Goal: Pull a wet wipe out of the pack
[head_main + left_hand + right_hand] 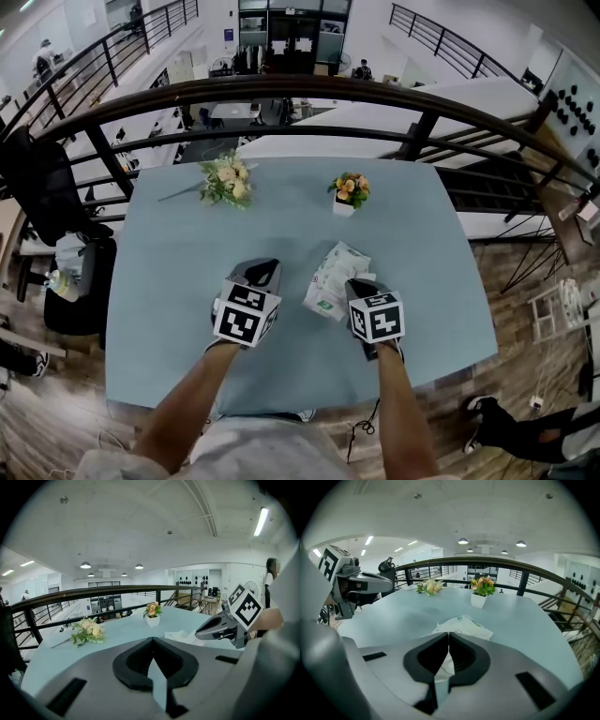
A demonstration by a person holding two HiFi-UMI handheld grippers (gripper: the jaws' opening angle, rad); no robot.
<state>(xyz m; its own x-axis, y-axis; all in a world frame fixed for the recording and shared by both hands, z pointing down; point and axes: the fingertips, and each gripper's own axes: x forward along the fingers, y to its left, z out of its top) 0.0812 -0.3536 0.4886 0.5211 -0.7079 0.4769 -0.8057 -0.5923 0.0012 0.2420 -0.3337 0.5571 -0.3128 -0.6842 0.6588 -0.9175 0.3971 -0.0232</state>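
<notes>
A white wet wipe pack point(333, 277) with green print lies on the pale blue table point(178, 281), just left of my right gripper point(360, 284). In the right gripper view the pack point(465, 624) sits right beyond the gripper's point(449, 634) shut jaws, and a crumpled white wipe point(446, 665) shows pinched between them. My left gripper point(264, 273) hovers over bare table to the pack's left. Its jaws point(152, 641) meet with nothing between them. From the left gripper view the pack point(180, 634) lies under the right gripper's tip point(206, 632).
A loose bunch of pale flowers point(227, 181) lies at the table's far left. A small white pot of orange flowers point(349, 192) stands at the far middle. A dark railing point(300, 89) curves behind the table, and a black chair point(47, 206) stands to its left.
</notes>
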